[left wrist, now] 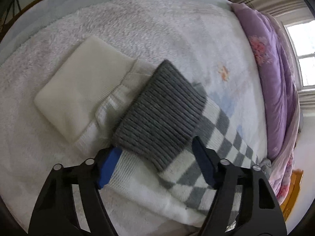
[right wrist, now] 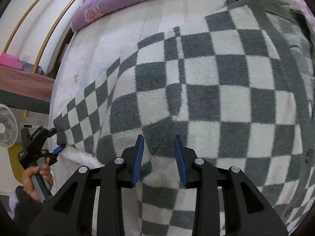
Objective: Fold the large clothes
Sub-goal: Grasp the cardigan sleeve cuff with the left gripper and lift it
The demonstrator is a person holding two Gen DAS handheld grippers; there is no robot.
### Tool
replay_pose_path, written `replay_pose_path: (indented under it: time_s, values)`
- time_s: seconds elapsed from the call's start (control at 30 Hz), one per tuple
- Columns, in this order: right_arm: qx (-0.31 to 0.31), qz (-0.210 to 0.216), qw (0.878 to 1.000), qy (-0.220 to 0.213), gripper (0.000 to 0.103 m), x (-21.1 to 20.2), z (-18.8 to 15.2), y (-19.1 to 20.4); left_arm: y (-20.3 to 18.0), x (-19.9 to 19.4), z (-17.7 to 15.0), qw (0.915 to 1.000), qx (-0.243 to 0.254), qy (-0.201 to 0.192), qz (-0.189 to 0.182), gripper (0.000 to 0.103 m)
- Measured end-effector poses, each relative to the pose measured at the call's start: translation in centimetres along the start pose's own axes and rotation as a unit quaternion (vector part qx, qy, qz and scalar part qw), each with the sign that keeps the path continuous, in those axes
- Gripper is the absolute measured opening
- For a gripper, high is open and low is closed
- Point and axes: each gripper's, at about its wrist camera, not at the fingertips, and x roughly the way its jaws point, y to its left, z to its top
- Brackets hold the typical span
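Observation:
A grey-and-white checkered fleece cardigan [right wrist: 206, 90] lies spread on the bed; its sleeve with a grey ribbed cuff [left wrist: 157, 116] stretches out in the left wrist view. My left gripper [left wrist: 155, 147] is open with the cuff's near end between its fingers; it also shows in the right wrist view [right wrist: 59, 139] at the sleeve's tip. My right gripper [right wrist: 159, 153] is open, just above the cardigan's body, with fabric bunched between its blue pads [right wrist: 137, 159].
A folded cream garment [left wrist: 82, 96] lies on the white fluffy blanket [left wrist: 137, 29] left of the cuff. A purple quilt [left wrist: 275, 90] runs along the bed's far side. A white fan [right wrist: 6, 125] stands beside the bed.

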Motion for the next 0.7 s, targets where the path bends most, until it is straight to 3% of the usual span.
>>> replay_pose_path:
  time_s: [0.1, 0.13, 0.17, 0.3, 0.5, 0.57, 0.63, 0.7]
  values:
    - [0.003, 0.008, 1.000, 0.014, 0.030, 1.0, -0.2, -0.1, 0.2, -0.2, 0.4, 0.9997, 0.014, -0.010, 0.017, 0.043]
    - [0.006, 0.014, 1.000, 0.020, 0.030, 1.5, -0.2, -0.3, 0.1, -0.6, 0.4, 0.9993, 0.024, -0.018, 0.023, 0.021]
    - [0.006, 0.008, 1.000, 0.027, 0.030, 2.0, -0.3, -0.4, 0.0, -1.0, 0.5, 0.9987, 0.032, -0.024, 0.031, 0.010]
    - [0.011, -0.014, 0.998, 0.058, 0.026, 4.7, -0.5, -1.4, -1.8, -4.8, 0.3, 0.9961, 0.071, -0.053, 0.006, 0.010]
    - [-0.036, -0.059, 0.995, 0.071, 0.025, 7.1, -0.4, -0.2, -7.6, -12.5, -2.2, 0.9804, 0.152, -0.114, -0.053, 0.010]
    - [-0.028, -0.040, 0.996, 0.075, 0.024, 6.6, -0.3, -0.5, -10.4, -14.8, -3.9, 0.9716, 0.186, -0.130, -0.067, 0.010]
    - [-0.024, -0.009, 0.997, 0.067, 0.010, 5.3, -0.3, -1.4, -13.5, -16.8, -6.2, 0.9631, 0.216, -0.136, -0.086, 0.010]
    - [-0.005, 0.037, 0.998, 0.047, 0.006, 2.4, -0.8, -3.2, -16.9, -18.5, -9.0, 0.9514, 0.251, -0.146, -0.103, 0.010]
